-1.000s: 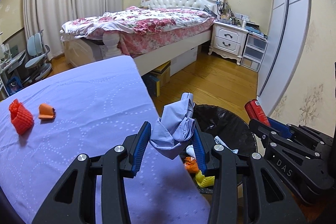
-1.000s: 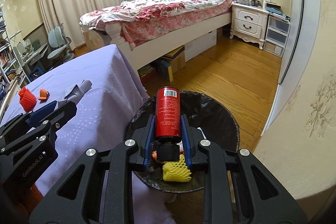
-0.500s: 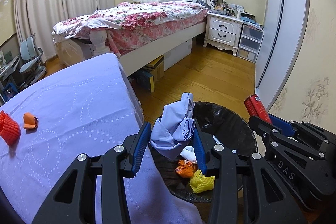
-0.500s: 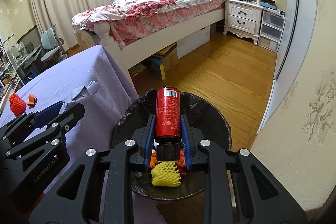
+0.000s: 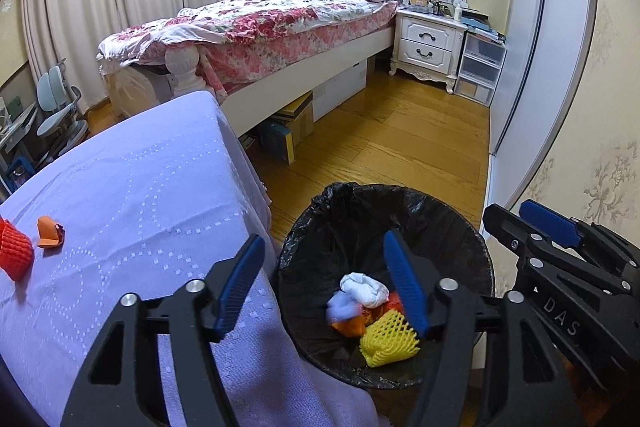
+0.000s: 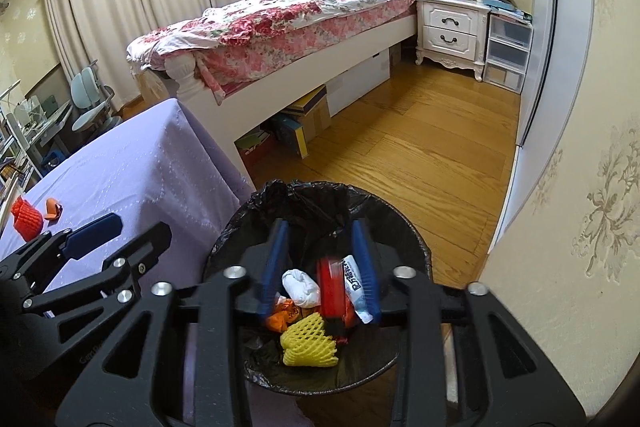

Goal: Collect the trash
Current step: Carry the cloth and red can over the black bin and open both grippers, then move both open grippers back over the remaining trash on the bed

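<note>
"das" legible on the right hand-held gripper [image 5: 520, 223] body; white print on the red can's [image 6: 331, 287] label too blurred to read. both just opening: left hand-held gripper [image 5: 324, 285] spread and empty, right spread, can loose between its jaws over the black-lined bin [image 6: 384, 219]. lilac tabletop [image 5: 120, 195] carrying red foam net [image 5: 14, 253] and orange scrap [image 5: 50, 231]. beyond, floral bed [image 5: 280, 23], wooden floor [image 5: 400, 143].

1. Bin [image 5: 316, 227]: black liner.
2. Net [image 5: 390, 341]: yellow mesh, in the bin.
3. Can [image 6: 332, 287]: red, blurred.
4. Worktop [image 5: 132, 187]: lilac cloth with dotted white curves.
5. Sleeve [image 5: 14, 255]: red mesh, left edge of the frame.
6. Scrap [image 5: 50, 231]: orange.
7. Bed [image 5: 280, 19]: pink and white floral cover.
8. Floor [image 5: 400, 139]: honey wood planks.
</note>
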